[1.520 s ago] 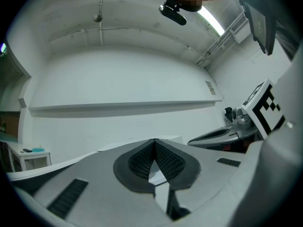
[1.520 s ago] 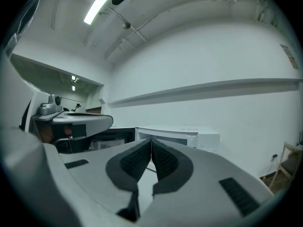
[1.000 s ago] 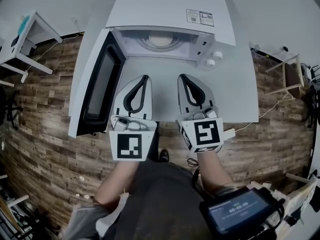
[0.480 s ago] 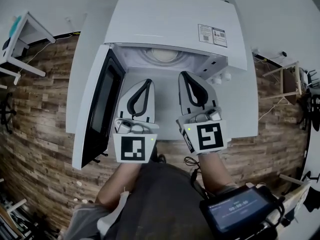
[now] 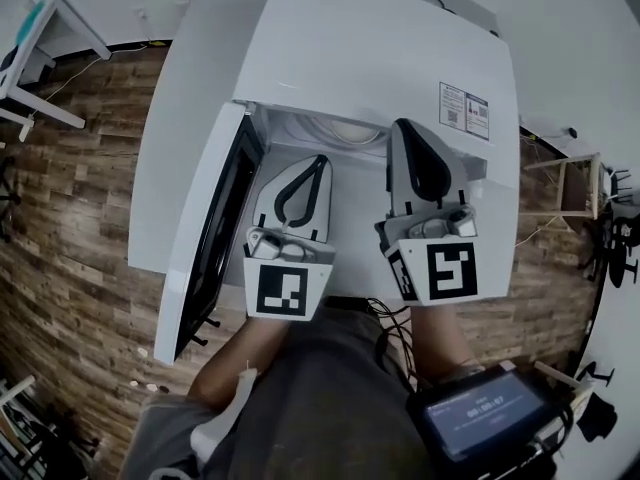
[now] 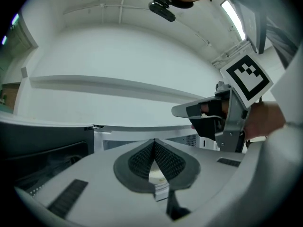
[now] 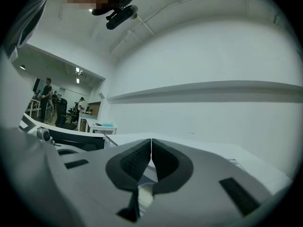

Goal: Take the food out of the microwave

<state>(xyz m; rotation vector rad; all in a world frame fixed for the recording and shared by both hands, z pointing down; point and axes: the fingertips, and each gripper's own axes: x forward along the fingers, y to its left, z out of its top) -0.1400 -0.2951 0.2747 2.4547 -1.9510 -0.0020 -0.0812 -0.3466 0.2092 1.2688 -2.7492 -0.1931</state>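
A white microwave (image 5: 370, 58) stands on a white table (image 5: 185, 108), its door (image 5: 215, 228) swung open to the left. Inside the cavity only the rim of a pale round dish (image 5: 345, 128) shows under the roof; what food lies on it is hidden. My left gripper (image 5: 319, 161) is shut and empty, its tips at the cavity mouth. In the left gripper view its jaws (image 6: 154, 141) point level at the opening. My right gripper (image 5: 401, 126) is shut and empty, higher, at the front edge of the microwave's top. Its own view (image 7: 151, 140) looks across that top.
The dark door (image 6: 42, 150) stands close on the left of my left gripper. A wood floor surrounds the table, with small white tables (image 5: 45, 58) at far left and a stool (image 5: 570, 183) at right. People (image 7: 47, 96) stand far off in the room.
Both grippers have moved forward to the microwave. The left one sank toward the cavity mouth, the right one rose to the top's front edge. Both stayed shut.
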